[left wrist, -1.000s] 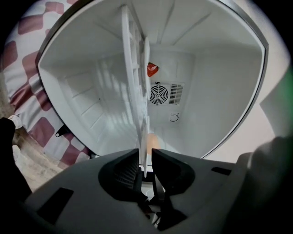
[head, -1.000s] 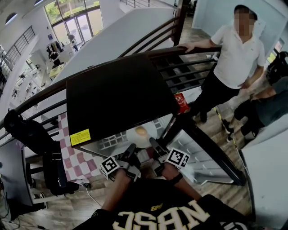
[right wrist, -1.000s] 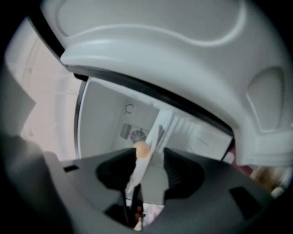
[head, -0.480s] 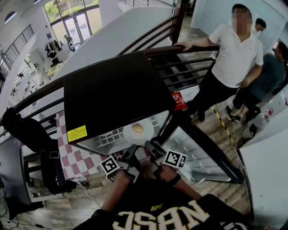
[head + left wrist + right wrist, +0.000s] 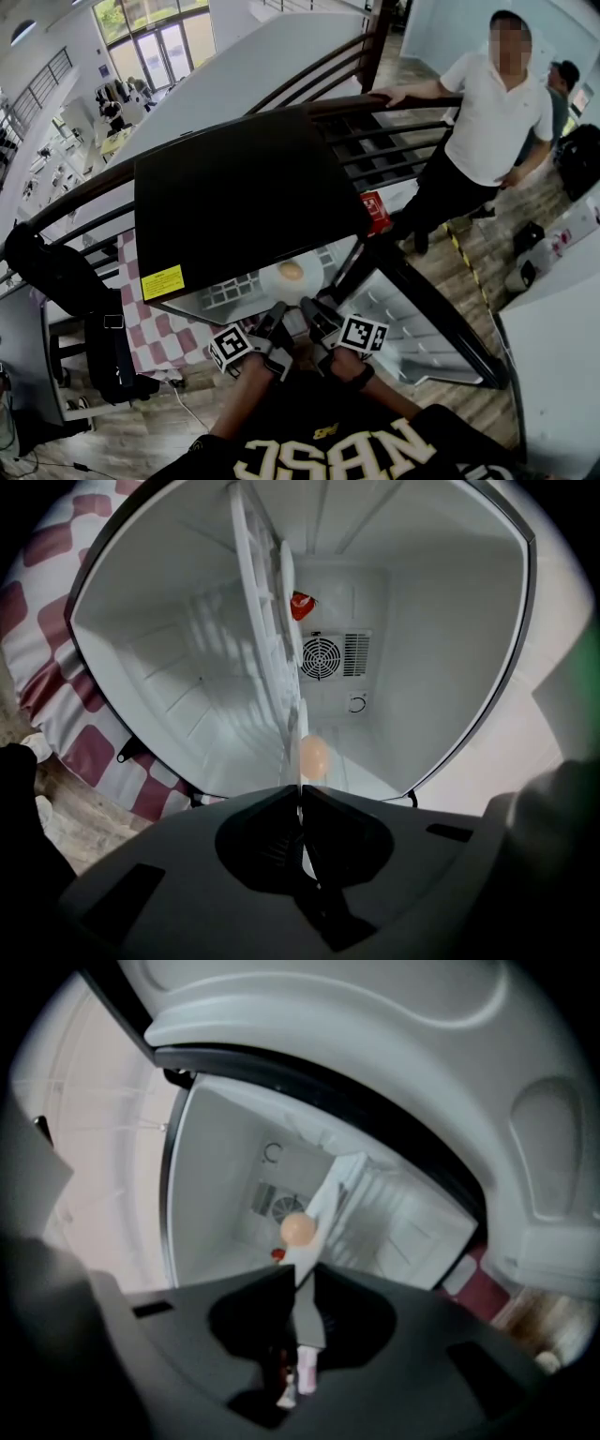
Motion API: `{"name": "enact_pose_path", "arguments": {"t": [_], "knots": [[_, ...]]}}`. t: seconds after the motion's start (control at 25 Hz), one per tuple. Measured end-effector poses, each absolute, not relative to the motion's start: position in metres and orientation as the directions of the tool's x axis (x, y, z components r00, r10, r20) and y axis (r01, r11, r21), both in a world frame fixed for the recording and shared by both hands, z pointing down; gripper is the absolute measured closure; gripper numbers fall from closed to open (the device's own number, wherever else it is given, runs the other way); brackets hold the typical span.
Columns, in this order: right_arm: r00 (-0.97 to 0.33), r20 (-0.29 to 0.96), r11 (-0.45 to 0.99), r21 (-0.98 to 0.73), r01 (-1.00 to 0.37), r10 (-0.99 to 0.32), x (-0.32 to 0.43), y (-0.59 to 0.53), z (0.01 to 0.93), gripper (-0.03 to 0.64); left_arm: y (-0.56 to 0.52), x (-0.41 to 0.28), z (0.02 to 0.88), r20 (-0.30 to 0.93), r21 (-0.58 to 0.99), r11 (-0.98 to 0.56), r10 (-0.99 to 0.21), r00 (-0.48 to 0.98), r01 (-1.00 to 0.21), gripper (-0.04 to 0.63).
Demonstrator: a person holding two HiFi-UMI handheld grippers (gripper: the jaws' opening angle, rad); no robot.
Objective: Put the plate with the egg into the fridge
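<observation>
Head view: the fridge point(image 5: 244, 197), black on top, stands on a red-and-white checked cloth point(image 5: 155, 328) with its door point(image 5: 412, 323) swung open on your right side. The plate point(image 5: 270, 284) is at the mouth of the open compartment, partly under the front edge of the fridge top. The egg point(image 5: 292, 271) lies on the middle of the plate. Your left tongs point(image 5: 278, 311) and right tongs point(image 5: 305, 307) meet the near rim of the plate side by side.

Left gripper view: the left tongs are closed on the plate rim. The plate shows edge-on as a thin white line running out from between the jaws, with the egg just beyond the tips. Behind it you see the white interior, a wire shelf point(image 5: 267, 639), a round fan grille point(image 5: 322, 655) on the back wall and a small red object point(image 5: 300, 605) above the grille.

Right gripper view: the right tongs have just been closing and now clamp the plate rim, which fills the narrow gap between the jaws. The egg sits just past the tips.

Whether the plate rests on the wire shelf cannot be told. A person in a white shirt point(image 5: 492, 103) stands at the dark railing point(image 5: 375, 101), well apart from the fridge.
</observation>
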State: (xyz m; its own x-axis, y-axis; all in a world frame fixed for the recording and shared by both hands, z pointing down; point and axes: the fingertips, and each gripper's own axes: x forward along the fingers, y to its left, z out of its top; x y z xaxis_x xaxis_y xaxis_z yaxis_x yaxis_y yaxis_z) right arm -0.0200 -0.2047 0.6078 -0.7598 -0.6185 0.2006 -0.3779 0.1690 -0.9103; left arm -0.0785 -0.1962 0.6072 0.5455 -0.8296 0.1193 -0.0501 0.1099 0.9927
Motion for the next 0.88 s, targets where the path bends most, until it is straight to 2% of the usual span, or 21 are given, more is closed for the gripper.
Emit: {"name": "enact_pose_path", "arguments": {"t": [0.88], "knots": [[-0.745,0.177,0.139,-0.930,-0.341,-0.643,-0.032,-0.233,0.606,0.551,-0.223,-0.092,0.610,0.140,0.990,0.134,-0.825,0.548,-0.050,0.558]]}}
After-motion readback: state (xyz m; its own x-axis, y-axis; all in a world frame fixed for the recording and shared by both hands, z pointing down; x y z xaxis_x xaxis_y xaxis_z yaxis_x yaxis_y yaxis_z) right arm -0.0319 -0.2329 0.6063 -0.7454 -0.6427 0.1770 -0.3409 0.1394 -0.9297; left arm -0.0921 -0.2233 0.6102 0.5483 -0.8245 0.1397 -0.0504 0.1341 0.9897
